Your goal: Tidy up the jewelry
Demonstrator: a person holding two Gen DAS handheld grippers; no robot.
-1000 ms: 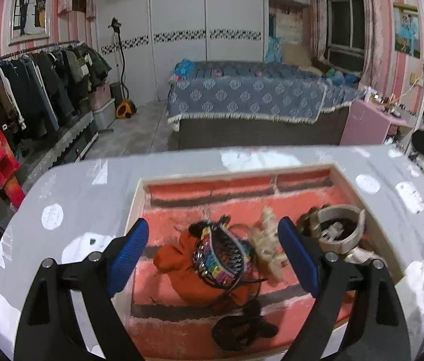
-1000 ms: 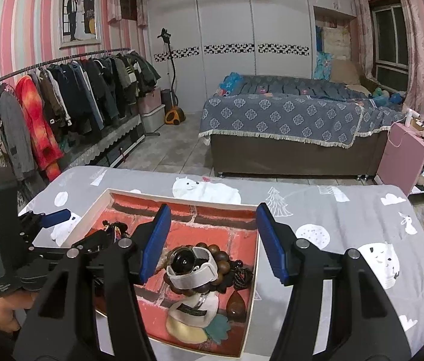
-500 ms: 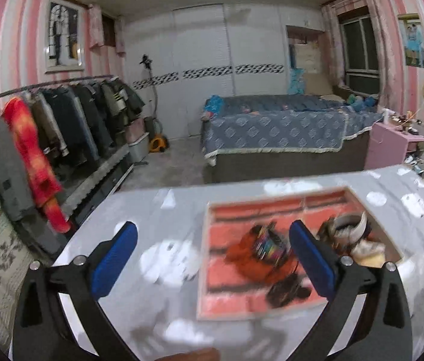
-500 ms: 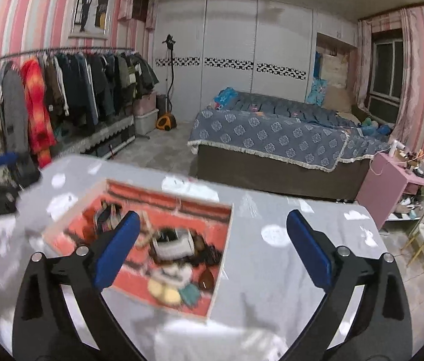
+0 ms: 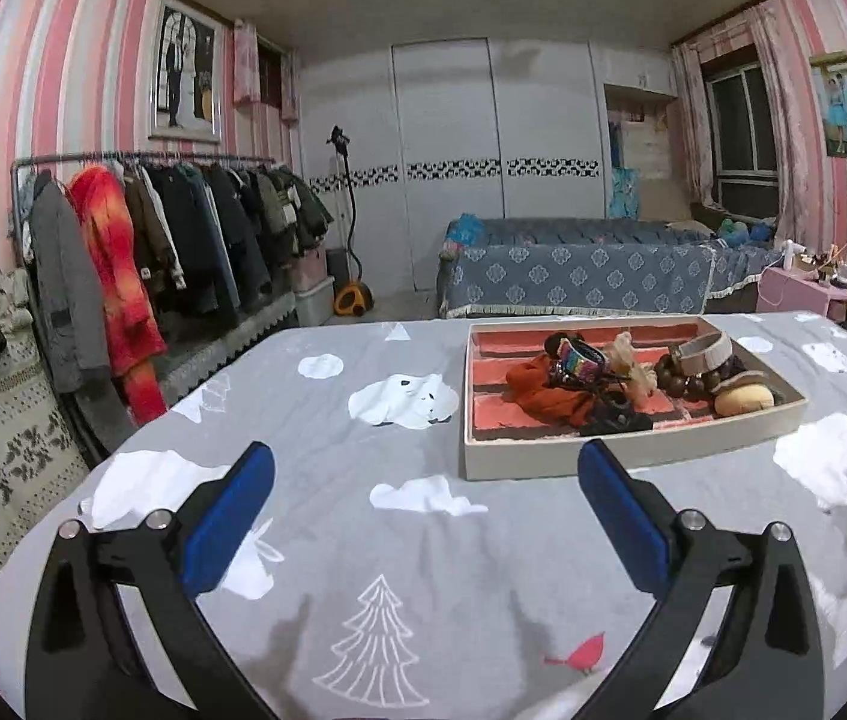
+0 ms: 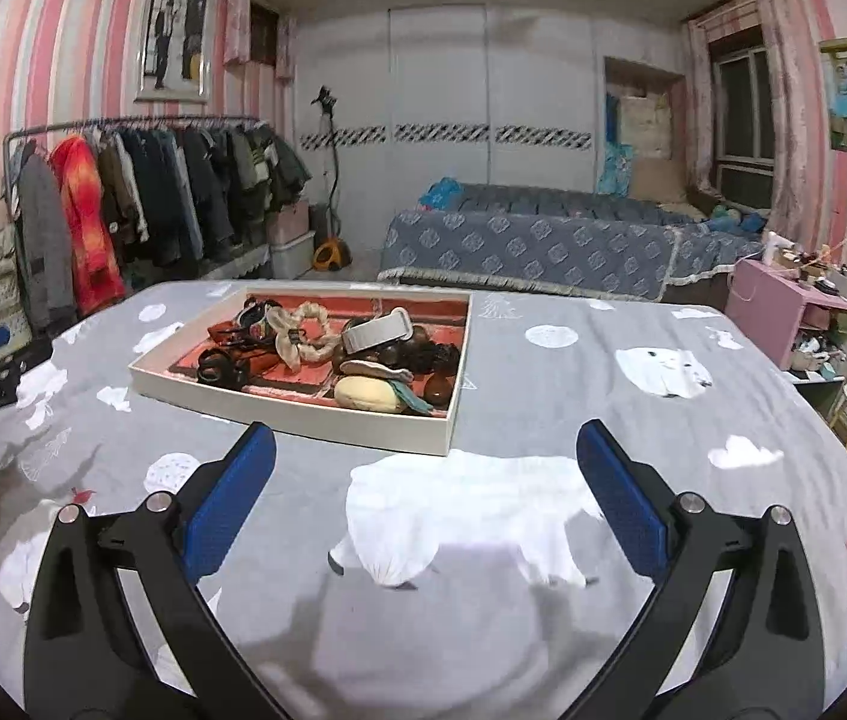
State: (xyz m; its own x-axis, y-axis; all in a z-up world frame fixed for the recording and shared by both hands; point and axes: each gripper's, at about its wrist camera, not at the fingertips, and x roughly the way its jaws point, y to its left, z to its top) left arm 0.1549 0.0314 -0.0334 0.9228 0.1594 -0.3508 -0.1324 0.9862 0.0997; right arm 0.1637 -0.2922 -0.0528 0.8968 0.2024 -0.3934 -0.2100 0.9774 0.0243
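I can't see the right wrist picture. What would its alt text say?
A shallow white tray of piled jewelry and hair ties sits on a grey cloth printed with polar bears. The right gripper hovers short of it, blue-padded jaws open and empty, a bedroom behind.

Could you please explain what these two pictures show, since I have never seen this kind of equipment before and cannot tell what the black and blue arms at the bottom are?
There is no robot here: a person holds a hand-operated two-finger gripper in each hand, and a wide-angle camera on each looks forward along its fingers. One picture comes from the left gripper, the other from the right gripper. The black arms with blue pads are those fingers. Both grippers stand open and hold nothing. Ahead, on a grey tablecloth printed with white bears and trees, sits a shallow cream tray with a red lining. It holds jewellery and accessories: a rust-orange cloth scrunchie, dark wooden beads and a pale beige wristband. Behind is a bedroom.
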